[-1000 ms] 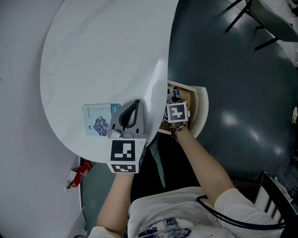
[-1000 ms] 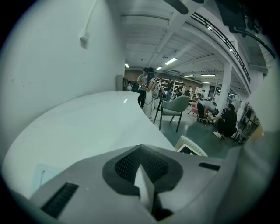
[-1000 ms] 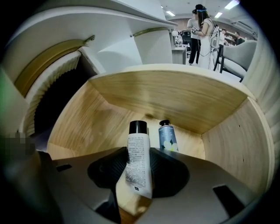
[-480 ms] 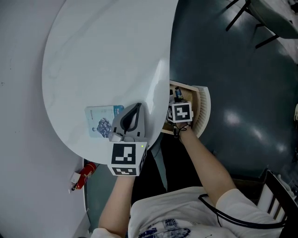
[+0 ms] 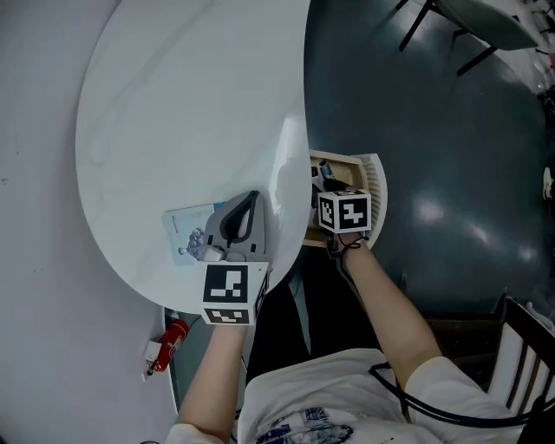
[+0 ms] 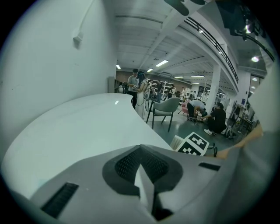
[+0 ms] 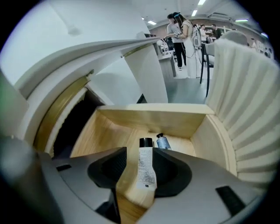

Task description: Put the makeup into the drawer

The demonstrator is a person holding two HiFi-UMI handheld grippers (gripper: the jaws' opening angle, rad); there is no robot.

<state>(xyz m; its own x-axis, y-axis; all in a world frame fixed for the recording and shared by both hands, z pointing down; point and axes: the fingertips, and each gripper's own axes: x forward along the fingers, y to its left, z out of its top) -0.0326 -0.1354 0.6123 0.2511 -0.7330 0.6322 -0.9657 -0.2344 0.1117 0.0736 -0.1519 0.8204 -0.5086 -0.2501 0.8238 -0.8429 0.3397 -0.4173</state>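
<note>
A wooden drawer (image 5: 336, 159) stands pulled out from under the white round table (image 5: 173, 104). In it lie a white tube with a black cap (image 7: 146, 168) and a small blue-grey bottle (image 7: 163, 141). My right gripper (image 7: 141, 154) hovers over the drawer, jaws open. The tube lies below and between them, with wood showing beside it. In the head view only that gripper's marker cube (image 5: 345, 211) shows. My left gripper (image 5: 251, 198) rests shut on the tabletop, its body over the right edge of a flat blue packet (image 5: 185, 234). The left gripper view shows its closed tips (image 6: 140, 149) above the table.
The drawer's ribbed white front (image 5: 375, 195) curves round its outer side (image 7: 245, 109). A red object (image 5: 166, 339) lies on the floor by the table's near edge. Chair legs (image 5: 425, 22) and a dark chair frame (image 5: 520, 338) stand on the dark floor. People work far off (image 6: 210, 116).
The right gripper's cube has lifted slightly over the drawer. The blue packet looks turned a little under the left gripper. The head view has shifted.
</note>
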